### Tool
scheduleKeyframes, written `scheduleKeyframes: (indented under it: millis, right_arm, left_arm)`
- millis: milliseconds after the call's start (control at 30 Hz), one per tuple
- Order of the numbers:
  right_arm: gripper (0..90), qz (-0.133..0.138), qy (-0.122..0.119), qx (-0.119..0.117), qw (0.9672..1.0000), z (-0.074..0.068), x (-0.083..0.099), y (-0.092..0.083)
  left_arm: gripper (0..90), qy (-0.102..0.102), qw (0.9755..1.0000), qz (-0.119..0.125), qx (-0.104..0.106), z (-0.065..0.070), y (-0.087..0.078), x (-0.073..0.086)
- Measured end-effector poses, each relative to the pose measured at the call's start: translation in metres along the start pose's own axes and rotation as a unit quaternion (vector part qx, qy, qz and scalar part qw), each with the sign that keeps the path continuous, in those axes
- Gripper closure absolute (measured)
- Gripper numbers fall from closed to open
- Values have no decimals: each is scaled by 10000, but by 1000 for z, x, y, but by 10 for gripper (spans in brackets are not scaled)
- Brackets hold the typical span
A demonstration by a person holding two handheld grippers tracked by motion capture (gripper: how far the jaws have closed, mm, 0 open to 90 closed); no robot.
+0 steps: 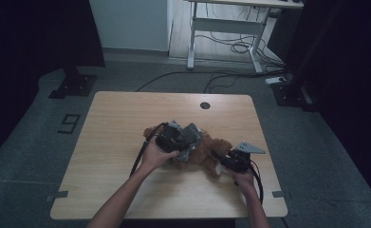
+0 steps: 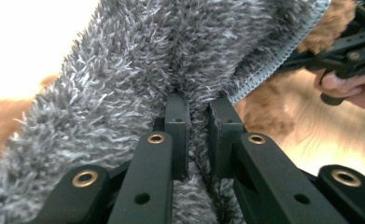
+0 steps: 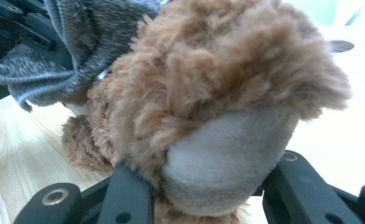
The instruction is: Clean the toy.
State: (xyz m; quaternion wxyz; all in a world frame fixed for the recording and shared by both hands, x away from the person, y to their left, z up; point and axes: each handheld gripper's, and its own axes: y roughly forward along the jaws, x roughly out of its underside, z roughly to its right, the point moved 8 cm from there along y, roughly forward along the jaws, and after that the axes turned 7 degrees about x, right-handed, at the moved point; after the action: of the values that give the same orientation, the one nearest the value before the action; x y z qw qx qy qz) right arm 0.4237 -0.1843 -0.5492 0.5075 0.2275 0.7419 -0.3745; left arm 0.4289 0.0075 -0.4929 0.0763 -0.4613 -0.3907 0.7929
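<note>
A brown plush toy (image 1: 214, 148) lies on the wooden table (image 1: 121, 123), right of its middle. A grey fluffy cloth (image 1: 191, 134) is draped over the toy's left part. My left gripper (image 1: 176, 141) is shut on a fold of this grey cloth (image 2: 124, 79), and its jaws (image 2: 200, 105) pinch the pile closely. My right gripper (image 1: 227, 161) sits at the toy's right end. In the right gripper view its jaws (image 3: 208, 184) are shut on a brown limb (image 3: 217, 70) with a pale sole (image 3: 222, 158). The cloth (image 3: 73, 42) hangs behind it.
A round cable hole (image 1: 205, 105) sits near the table's far edge. Beyond the table stand a white desk frame (image 1: 226, 23) with cables on the floor and two dark stand bases (image 1: 74, 85) (image 1: 287, 90). Bare wood spreads to the left and front.
</note>
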Motion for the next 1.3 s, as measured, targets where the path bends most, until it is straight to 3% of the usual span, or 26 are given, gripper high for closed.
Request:
scheduleKeyframes:
  millis: [167,333,533,667,800,967,1100,1300]
  right_arm:
    - [647,40,-71,-45,10000,-3,-1,1]
    - [647,42,-72,-44,10000,-3,0,1]
    - [648,22,-102,-69,9999,-3,0,0]
    - [648,25,-95,-65,9999,-4,0,1]
    - [648,16,-84,-78,9999,-4,0,1]
    - [652,-25,-74,-57,10000,-3,2,1]
    - [652,-29,-136,-64,9999,-3,2,1]
    - [652,-35,-138,-79,9999,-3,2,0]
  left_arm:
    - [793,-48,9996,281,18,-2,-15,0]
    - [791,167,9984,545,27,15,-15,-19]
    - [791,332,9973,624,174,38,7,-45]
    - [790,478,9968,535,341,58,30,-57]
    - [791,565,9972,332,364,67,49,-58]
    - [791,467,9986,174,182,58,58,-52]
    - [791,211,9994,223,185,42,50,-43]
    - [791,96,9995,290,96,27,34,-33]
